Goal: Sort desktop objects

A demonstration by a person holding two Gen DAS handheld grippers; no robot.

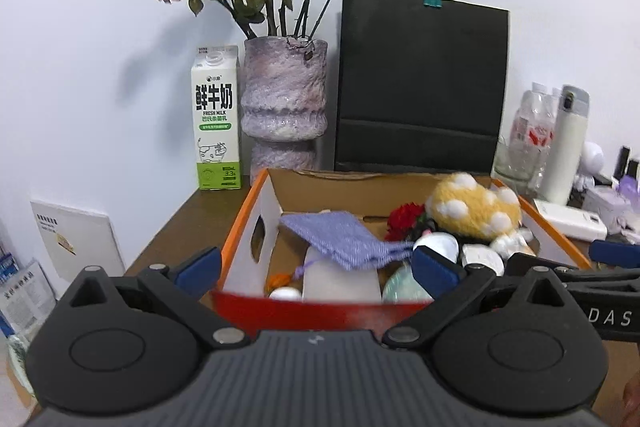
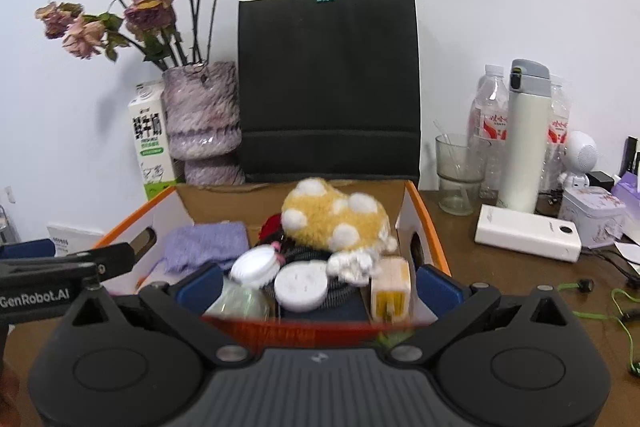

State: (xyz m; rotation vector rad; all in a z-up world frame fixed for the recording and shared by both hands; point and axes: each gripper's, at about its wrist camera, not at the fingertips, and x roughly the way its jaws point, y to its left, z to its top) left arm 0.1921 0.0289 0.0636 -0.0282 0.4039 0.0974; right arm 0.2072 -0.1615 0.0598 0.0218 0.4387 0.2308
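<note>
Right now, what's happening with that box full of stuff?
A person is sorting desk things with two hand-held grippers. Both the left gripper and the right gripper hover at the near edge of the cardboard box, jaws wide open and holding nothing. Inside the box lie a yellow spotted plush toy, a purple cloth and small white containers.

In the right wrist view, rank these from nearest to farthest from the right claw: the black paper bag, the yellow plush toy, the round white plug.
1. Round white plug: in the box, just beyond the right claw, whose jaws stand wide open.
2. Yellow plush toy: deeper in the box, toward its back wall.
3. Black paper bag: upright behind the box, against the wall.
</note>
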